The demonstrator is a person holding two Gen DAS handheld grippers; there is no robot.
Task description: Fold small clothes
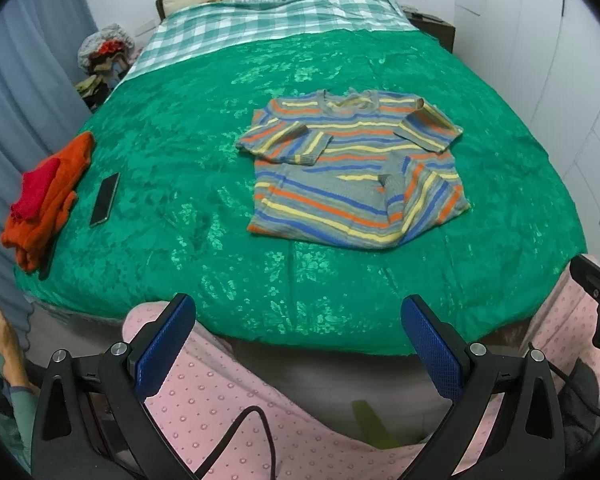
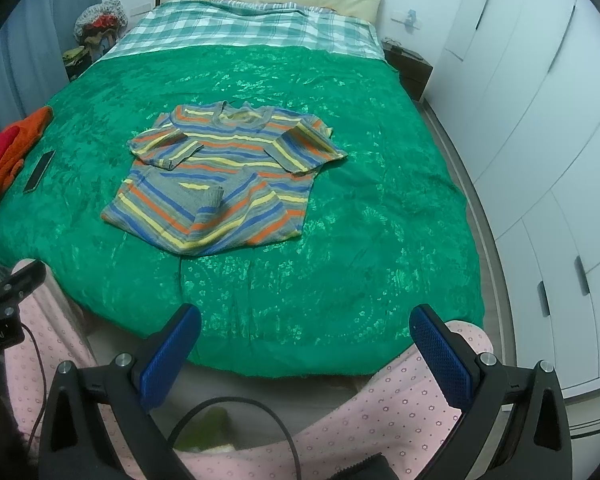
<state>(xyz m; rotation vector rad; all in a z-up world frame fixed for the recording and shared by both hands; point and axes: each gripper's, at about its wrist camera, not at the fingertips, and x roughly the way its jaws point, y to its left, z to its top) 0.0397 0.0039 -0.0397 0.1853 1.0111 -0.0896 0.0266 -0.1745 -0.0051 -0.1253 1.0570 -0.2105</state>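
Note:
A small striped sweater [image 1: 352, 168] in grey, blue, orange and yellow lies flat on the green bedspread [image 1: 204, 184], neck toward the headboard, both sleeves folded in over the body. It also shows in the right wrist view [image 2: 224, 176]. My left gripper [image 1: 298, 320] is open and empty, held back off the foot of the bed, well short of the sweater. My right gripper [image 2: 304, 330] is open and empty too, at the foot of the bed. Part of the right gripper [image 1: 598, 300] shows at the right edge of the left wrist view.
Folded orange and red clothes [image 1: 46, 200] lie at the left edge of the bed, with a black phone [image 1: 105, 199] beside them. A checked sheet [image 1: 276, 20] and pillow are at the head. White wardrobe doors [image 2: 540, 140] line the right. Pink-pyjama legs [image 1: 220, 412] are below.

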